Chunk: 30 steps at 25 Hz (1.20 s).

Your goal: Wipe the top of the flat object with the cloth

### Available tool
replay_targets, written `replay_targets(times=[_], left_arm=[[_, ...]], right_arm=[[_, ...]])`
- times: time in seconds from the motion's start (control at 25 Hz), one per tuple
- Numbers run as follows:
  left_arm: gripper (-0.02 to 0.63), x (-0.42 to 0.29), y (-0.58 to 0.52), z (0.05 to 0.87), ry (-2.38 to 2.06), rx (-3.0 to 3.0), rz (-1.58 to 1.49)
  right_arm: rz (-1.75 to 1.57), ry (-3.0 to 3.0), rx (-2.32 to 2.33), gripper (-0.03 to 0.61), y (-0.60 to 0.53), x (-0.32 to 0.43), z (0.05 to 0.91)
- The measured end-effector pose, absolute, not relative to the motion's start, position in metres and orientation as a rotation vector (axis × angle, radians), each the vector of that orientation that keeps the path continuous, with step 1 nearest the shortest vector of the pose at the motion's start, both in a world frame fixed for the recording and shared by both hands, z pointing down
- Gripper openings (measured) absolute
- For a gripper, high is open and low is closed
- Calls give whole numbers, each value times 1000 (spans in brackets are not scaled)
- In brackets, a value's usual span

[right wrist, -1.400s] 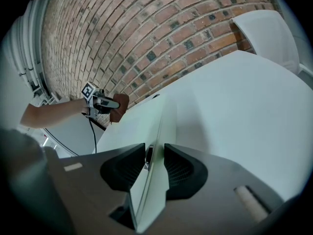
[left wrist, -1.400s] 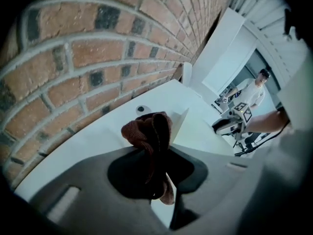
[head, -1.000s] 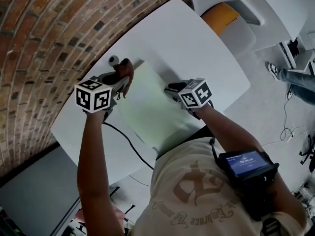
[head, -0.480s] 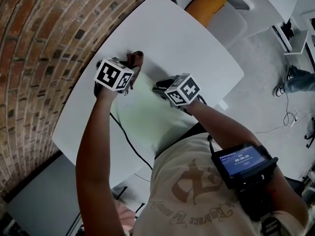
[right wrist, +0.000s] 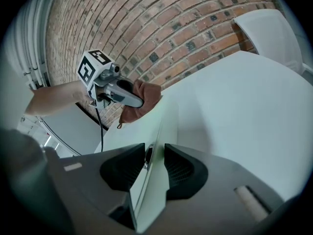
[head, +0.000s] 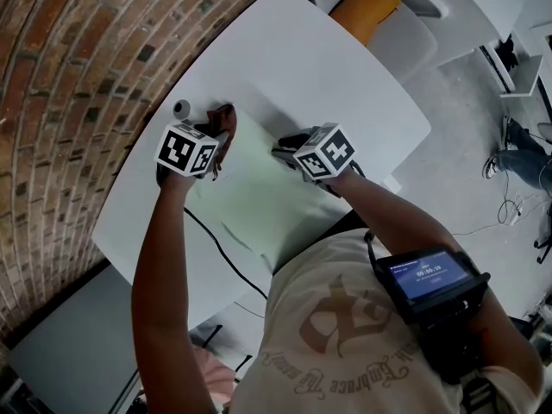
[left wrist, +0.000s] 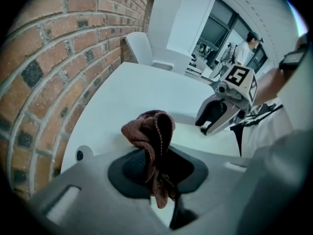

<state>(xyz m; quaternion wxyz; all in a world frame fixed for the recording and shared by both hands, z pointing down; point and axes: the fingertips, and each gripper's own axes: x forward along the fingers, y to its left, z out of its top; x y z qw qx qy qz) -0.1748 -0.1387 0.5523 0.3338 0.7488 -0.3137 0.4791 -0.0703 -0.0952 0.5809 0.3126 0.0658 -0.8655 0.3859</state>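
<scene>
Head view, looking steeply down: a white surface (head: 345, 84) runs beside a brick wall (head: 78, 76); a pale green flat object (head: 259, 201) lies on it, reaching from the near edge, by the person's chest, toward the edge along the wall. The left gripper (head: 217, 136), topped by its marker cube, is over the object's far corner on the wall side, pointing steeply down; a reddish-brown cloth (head: 226, 117) bunches at its tip, at or just above that corner, though contact with the top cannot be told. The right gripper (head: 283, 152) sits at the object's opposite long edge, well apart from the left one. A small grey round item (head: 181, 108) rests on the surface just beyond the cloth; a black cable (head: 220, 247) trails off the surface's near edge; a white chair with an orange seat (head: 366, 11) stands past the far corner.

Left gripper view: the left gripper (left wrist: 159, 168) is clenched on the cloth (left wrist: 149, 129); the fabric sprouts up in folds between the jaws and a frayed end hangs below; the right gripper (left wrist: 210, 124) shows beyond it.

Right gripper view: the right gripper (right wrist: 155, 153) is grasping the flat object (right wrist: 146, 195) by its edge, one jaw on each side; the object stretches away to the cloth (right wrist: 142, 102) hanging from the left gripper (right wrist: 134, 102).
</scene>
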Motion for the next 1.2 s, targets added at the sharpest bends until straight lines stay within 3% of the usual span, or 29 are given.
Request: replay_targets(times=[0.92, 1.2], left_arm=[[74, -303, -5, 551, -1204, 1594, 1041], [74, -286, -1, 515, -1208, 1642, 1035]], right_arm=[[1027, -2280, 177, 136, -97, -71, 582], [1042, -2294, 179, 135, -96, -71, 581]])
